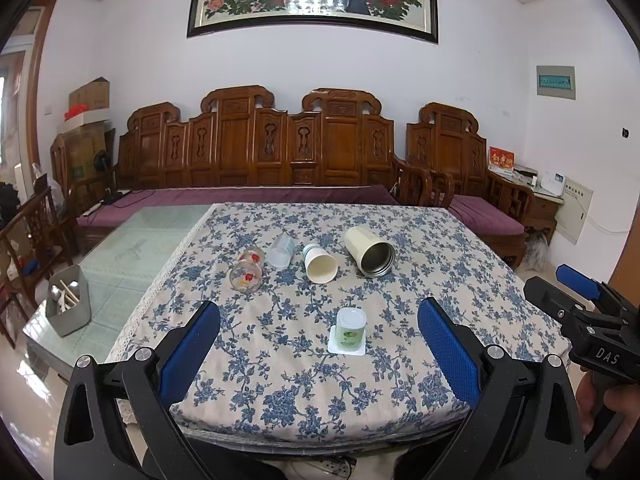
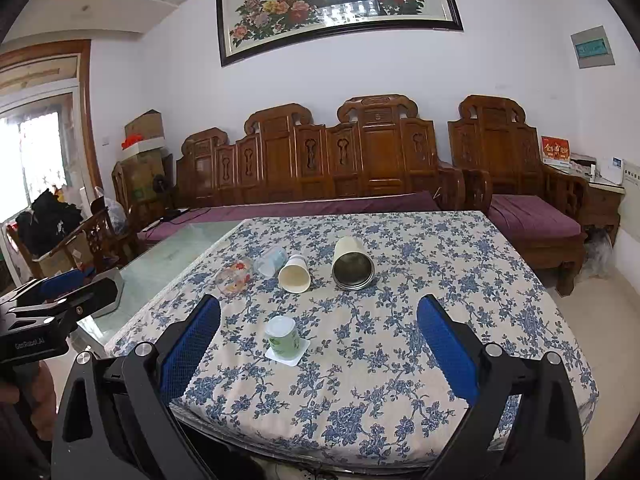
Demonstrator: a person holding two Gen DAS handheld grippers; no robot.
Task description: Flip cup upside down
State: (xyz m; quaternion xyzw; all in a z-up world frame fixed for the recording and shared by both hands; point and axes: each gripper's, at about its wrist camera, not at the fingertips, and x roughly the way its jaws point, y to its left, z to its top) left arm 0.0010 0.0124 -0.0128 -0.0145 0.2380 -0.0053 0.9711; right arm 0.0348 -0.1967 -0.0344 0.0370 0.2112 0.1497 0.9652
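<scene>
From the left wrist view, the left tongs (image 1: 319,344) hang above the near edge of the tabletop (image 1: 460,264), their blue pads (image 1: 192,354) spread wide apart with nothing between them. Framed in that gap, near the front of the floral cloth, a small yogurt cup (image 1: 350,327) with a green label stands upside down, its wide rim flat on the cloth and its base up. Farther back, four cups lie on their sides in a row: a clear glass with red flowers (image 1: 247,270) at the left, then a clear plastic cup (image 1: 281,251), a white paper cup (image 1: 319,264) with its mouth toward the camera, and a cream metal tumbler (image 1: 370,252) at the right. On the bare glass at the left sits a grey utensil holder (image 1: 69,306). The right tongs (image 1: 580,292) show at the right edge, off the tabletop; I cannot tell from here how their fingers stand.

From the right wrist view, the right tongs (image 2: 319,344) are likewise spread wide, holding nothing, above the near edge. The yogurt cup (image 2: 284,335) stands inverted just left of the middle of the gap. The same four cups lie beyond it, with the tumbler (image 2: 352,265) farthest right. The left tongs (image 2: 64,292) show at the left edge.
</scene>
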